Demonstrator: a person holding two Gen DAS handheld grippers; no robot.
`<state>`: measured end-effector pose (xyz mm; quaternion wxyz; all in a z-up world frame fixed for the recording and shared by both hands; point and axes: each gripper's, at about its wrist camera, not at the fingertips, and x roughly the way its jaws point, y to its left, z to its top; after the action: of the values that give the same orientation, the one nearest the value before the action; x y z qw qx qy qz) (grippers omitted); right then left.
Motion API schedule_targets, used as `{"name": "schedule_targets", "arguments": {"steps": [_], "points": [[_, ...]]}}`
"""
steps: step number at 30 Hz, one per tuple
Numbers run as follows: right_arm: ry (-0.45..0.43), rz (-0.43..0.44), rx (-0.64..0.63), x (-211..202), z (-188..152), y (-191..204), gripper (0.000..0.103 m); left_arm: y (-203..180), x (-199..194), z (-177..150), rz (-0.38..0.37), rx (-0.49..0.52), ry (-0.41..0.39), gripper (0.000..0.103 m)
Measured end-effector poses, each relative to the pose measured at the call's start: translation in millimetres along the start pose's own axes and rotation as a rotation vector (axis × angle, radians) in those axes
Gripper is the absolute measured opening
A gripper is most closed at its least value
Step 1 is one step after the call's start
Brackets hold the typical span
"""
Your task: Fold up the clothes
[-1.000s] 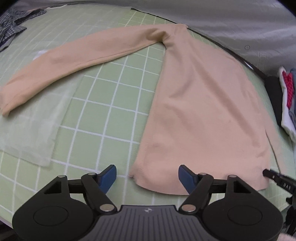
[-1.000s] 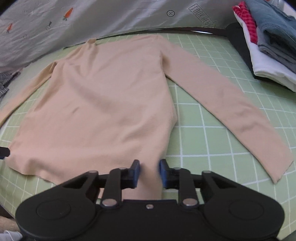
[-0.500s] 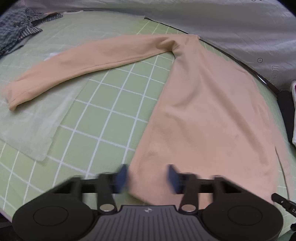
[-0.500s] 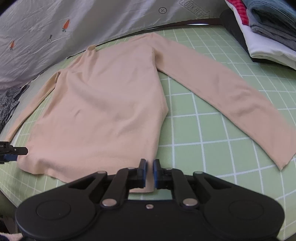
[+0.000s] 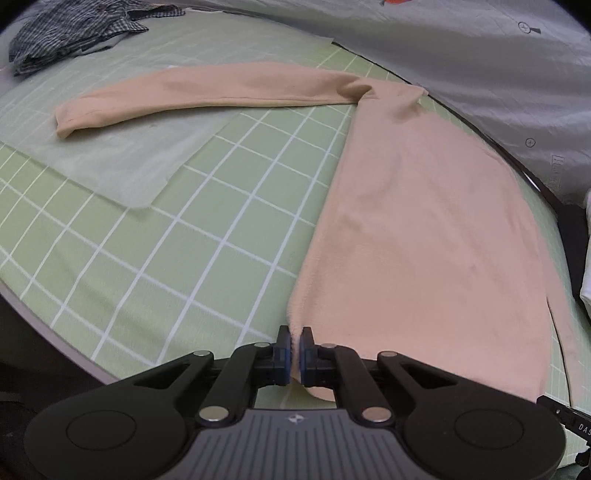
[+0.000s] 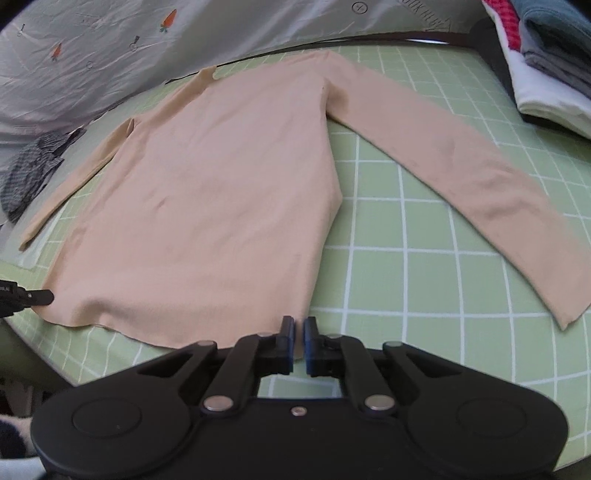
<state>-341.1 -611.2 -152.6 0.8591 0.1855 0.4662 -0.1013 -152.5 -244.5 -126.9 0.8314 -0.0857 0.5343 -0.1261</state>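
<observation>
Round table under a green mat (image 5: 207,229) with white grid lines, peach long-sleeved top (image 6: 221,192) spread flat with both sleeves out, 1 pale translucent sheet (image 5: 122,162) under the left sleeve, crumpled checked shirt (image 5: 77,29) at the far edge, stack of folded clothes (image 6: 546,62) at the right edge

From my remote station I count: one peach long-sleeved top (image 5: 424,236), sleeves two; one crumpled checked shirt (image 5: 70,27); one stack of folded garments (image 6: 546,62); one green gridded mat (image 5: 192,236); one translucent sheet (image 5: 122,162); grippers, two: left gripper (image 5: 294,338), right gripper (image 6: 298,328).
</observation>
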Motion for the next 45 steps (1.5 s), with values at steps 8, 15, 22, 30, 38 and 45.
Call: {"name": "schedule_targets", "arguments": {"steps": [8, 15, 22, 30, 38, 45], "points": [[-0.084, -0.059, 0.137, -10.0, 12.3, -32.2, 0.014, -13.7, 1.3, 10.3, 0.037, 0.015, -0.002, 0.011], [-0.092, -0.101, 0.106, 3.8, 19.6, -27.9, 0.014, -14.8, 7.2, 14.9, 0.05, 0.048, 0.02, 0.011], [-0.144, 0.075, 0.217, 17.3, 41.6, -19.0, 0.014, -8.1, 7.6, 16.9, 0.016, 0.032, 0.036, 0.011], [-0.141, 0.071, 0.141, 34.0, 62.2, 19.0, 0.015, -4.4, 8.9, 18.7, -0.014, 0.045, 0.043, 0.011], [-0.132, -0.118, 0.009, 35.2, 56.3, 45.7, 0.034, 0.3, 10.6, 21.0, -0.038, 0.058, 0.055, 0.011], [-0.159, -0.035, 0.117, 3.1, 54.2, 28.4, 0.004, 1.3, 10.4, 19.6, -0.05, 0.041, 0.05, 0.011]]}}
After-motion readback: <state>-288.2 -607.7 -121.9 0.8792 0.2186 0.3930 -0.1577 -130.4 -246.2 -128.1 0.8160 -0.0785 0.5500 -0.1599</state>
